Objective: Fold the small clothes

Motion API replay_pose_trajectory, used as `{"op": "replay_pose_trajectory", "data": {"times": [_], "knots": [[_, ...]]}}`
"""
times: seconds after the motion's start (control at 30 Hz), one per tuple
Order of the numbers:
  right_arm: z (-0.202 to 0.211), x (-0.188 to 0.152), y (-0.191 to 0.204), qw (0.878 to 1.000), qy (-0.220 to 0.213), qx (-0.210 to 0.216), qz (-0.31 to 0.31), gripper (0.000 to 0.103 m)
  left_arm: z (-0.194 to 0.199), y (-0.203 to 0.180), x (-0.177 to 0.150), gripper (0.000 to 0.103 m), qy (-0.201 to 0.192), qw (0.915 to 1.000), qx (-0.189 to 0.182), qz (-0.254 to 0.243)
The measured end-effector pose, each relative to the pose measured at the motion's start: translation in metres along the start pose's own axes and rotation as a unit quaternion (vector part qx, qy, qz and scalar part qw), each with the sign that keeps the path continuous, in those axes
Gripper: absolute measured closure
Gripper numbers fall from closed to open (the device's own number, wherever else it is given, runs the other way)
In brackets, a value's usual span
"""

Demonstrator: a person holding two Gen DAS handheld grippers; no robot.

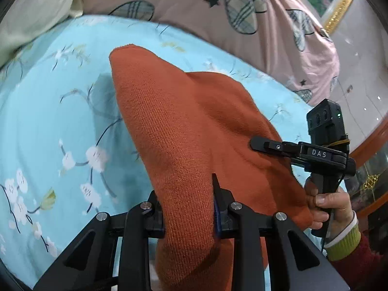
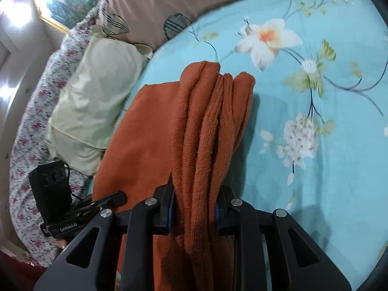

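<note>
— Clamping on what, the left gripper?

— On a fold of the orange knit garment; its fingers are pressed in against the cloth on both sides, and the fabric runs up and away ahead of it, lifted over the blue floral bed sheet.

— And the right gripper?

— Closed the same way, on a bunched, pleated edge of the same orange knit garment, which stretches forward from its fingers above the bed sheet.

— Where do the two sit relative to each other?

— Seen from the left gripper, the right gripper is ahead and to the right, its tip against the cloth, held by the right hand.

— Beyond the cloth?

— Far ahead of the left gripper lies a pink quilt; ahead-left of the right gripper, a pale yellow pillow.
</note>
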State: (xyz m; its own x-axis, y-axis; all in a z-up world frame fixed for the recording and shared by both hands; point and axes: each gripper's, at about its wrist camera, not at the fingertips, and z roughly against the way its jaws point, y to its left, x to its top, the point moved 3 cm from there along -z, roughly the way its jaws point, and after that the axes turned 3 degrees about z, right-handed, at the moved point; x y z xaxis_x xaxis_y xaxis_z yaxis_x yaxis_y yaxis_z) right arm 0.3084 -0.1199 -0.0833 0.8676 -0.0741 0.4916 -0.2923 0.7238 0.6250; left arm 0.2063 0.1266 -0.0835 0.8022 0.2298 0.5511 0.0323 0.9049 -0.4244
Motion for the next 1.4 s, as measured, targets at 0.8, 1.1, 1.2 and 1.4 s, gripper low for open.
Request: {"op": "replay_pose_trajectory", "data": {"times": [0.8,1.1,1.2,1.4], "knots": [[0.059,-0.006,-0.007,0.992,-0.074,-0.098,-0.008,0.061,0.016,0.007,-0.013,0.038,-0.025,0.9957,0.089,0.008],[0.026,0.003,0.016,0.995,-0.030,-0.087,0.042,0.062,0.040,-0.022,-0.018,0.052,-0.044,0.9987,0.024,-0.013],[0.012,0.009,0.002,0.996,-0.027,-0.082,0.021,0.063,0.033,-0.031,-0.020,0.052,-0.032,0.9992,0.008,-0.023],[0.020,0.026,0.015,0.997,-0.050,-0.051,0.020,0.092,0.023,-0.034,-0.018,0.052,-0.023,0.9990,0.011,-0.038]]}}
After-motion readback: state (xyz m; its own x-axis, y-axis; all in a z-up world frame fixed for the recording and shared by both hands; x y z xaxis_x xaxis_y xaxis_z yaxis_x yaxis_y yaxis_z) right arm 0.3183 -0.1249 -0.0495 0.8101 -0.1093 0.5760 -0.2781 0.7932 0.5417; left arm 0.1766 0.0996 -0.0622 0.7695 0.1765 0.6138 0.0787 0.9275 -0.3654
